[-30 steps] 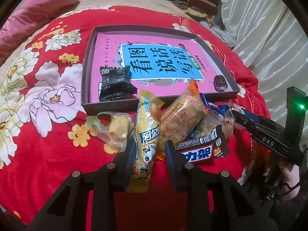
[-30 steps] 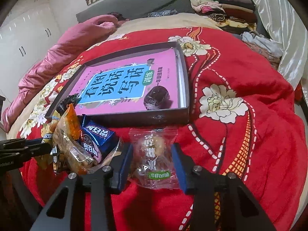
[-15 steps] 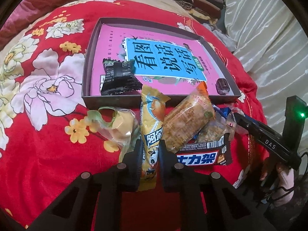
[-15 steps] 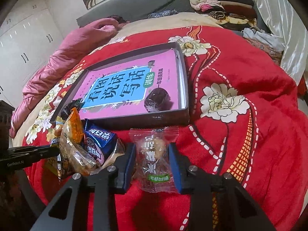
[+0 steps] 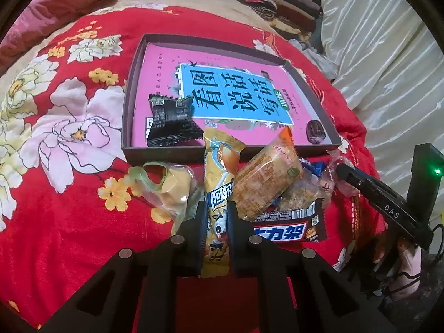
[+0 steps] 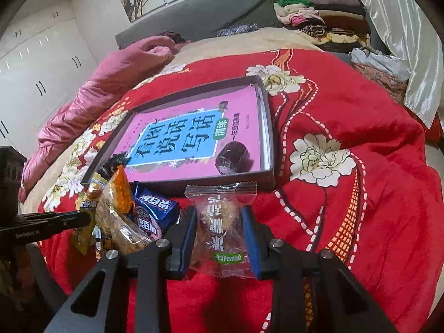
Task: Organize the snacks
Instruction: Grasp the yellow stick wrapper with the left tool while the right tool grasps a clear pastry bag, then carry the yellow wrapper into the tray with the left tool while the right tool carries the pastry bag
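Note:
A pile of wrapped snacks lies on the red flowered blanket in front of a shallow dark tray (image 5: 163, 154) (image 6: 270, 138) lined with a pink book. My left gripper (image 5: 217, 222) is shut on a long yellow snack packet (image 5: 219, 183). Beside it lie an orange cracker packet (image 5: 263, 183), a brown chocolate bar (image 5: 288, 229) and a clear bag with a yellow-green treat (image 5: 169, 186). My right gripper (image 6: 219, 230) is shut on a clear-wrapped pastry (image 6: 222, 222). In the tray sit a black packet (image 5: 169, 122) and a dark round sweet (image 6: 233, 156) (image 5: 315, 133).
A blue packet (image 6: 155, 211) and crumbly clear bags (image 6: 119, 222) sit left of the right gripper. A pink quilt (image 6: 111, 83) lies at the bed's far left, folded clothes (image 6: 319, 19) at the back, pale curtains (image 5: 388, 69) on the right.
Both grippers have closed: the left one onto the yellow packet, the right one onto the clear-wrapped pastry. Neither hand has shifted much.

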Tool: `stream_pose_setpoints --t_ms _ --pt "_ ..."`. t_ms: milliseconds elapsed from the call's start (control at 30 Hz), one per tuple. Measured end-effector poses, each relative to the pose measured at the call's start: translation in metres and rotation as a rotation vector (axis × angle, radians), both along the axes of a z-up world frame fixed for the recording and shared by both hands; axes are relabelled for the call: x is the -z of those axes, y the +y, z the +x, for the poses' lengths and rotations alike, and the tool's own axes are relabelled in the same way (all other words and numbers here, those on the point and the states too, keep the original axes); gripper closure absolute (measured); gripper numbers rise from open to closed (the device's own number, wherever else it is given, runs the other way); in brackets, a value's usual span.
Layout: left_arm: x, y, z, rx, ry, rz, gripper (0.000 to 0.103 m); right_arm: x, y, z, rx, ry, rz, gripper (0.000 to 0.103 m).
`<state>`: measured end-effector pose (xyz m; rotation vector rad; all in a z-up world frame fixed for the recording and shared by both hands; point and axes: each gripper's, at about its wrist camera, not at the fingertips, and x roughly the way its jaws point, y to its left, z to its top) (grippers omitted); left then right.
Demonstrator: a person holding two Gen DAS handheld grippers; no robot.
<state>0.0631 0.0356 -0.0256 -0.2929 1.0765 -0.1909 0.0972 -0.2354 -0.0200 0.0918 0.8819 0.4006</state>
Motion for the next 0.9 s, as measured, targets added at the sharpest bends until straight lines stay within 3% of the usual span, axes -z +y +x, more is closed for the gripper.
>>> stream_pose_setpoints --t_ms 900 --pt "-0.04 0.011 -0.001 -0.044 -0.119 -0.023 0.091 -0.028 0.001 -0.005 -0.03 -0.153 0.076 0.07"
